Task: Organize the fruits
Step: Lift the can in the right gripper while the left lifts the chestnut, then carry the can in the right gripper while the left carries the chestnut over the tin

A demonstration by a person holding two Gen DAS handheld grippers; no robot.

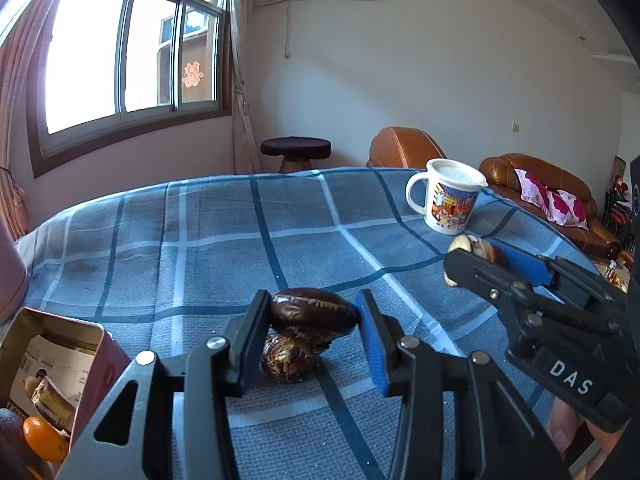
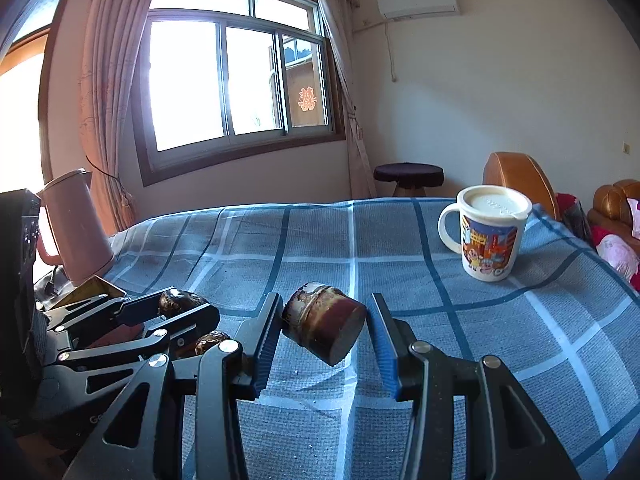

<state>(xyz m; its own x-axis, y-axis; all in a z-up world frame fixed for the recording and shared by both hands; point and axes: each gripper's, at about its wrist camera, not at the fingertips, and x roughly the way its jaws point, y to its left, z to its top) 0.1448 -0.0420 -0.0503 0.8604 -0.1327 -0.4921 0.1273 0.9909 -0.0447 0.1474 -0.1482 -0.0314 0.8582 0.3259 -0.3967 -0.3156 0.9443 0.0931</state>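
In the left wrist view my left gripper (image 1: pixel 314 314) is shut on a dark brown wrinkled fruit (image 1: pixel 314 312), held just above a second brown fruit (image 1: pixel 286 362) lying on the blue checked cloth (image 1: pixel 200 240). In the right wrist view my right gripper (image 2: pixel 326 322) is shut on a dark brown, cut-ended banana piece (image 2: pixel 324 324), held above the cloth (image 2: pixel 400 240). The right gripper (image 1: pixel 476 260) also shows at the right of the left wrist view with the banana piece (image 1: pixel 474 246). The left gripper (image 2: pixel 176 308) shows at the left of the right wrist view.
An open tin box (image 1: pixel 52 372) with an orange (image 1: pixel 44 438) and packets stands at the left front. A lidded cartoon mug (image 2: pixel 490 232) stands on the far right of the cloth. A pink kettle (image 2: pixel 74 224) stands at the far left. Sofas and a stool lie beyond the table.
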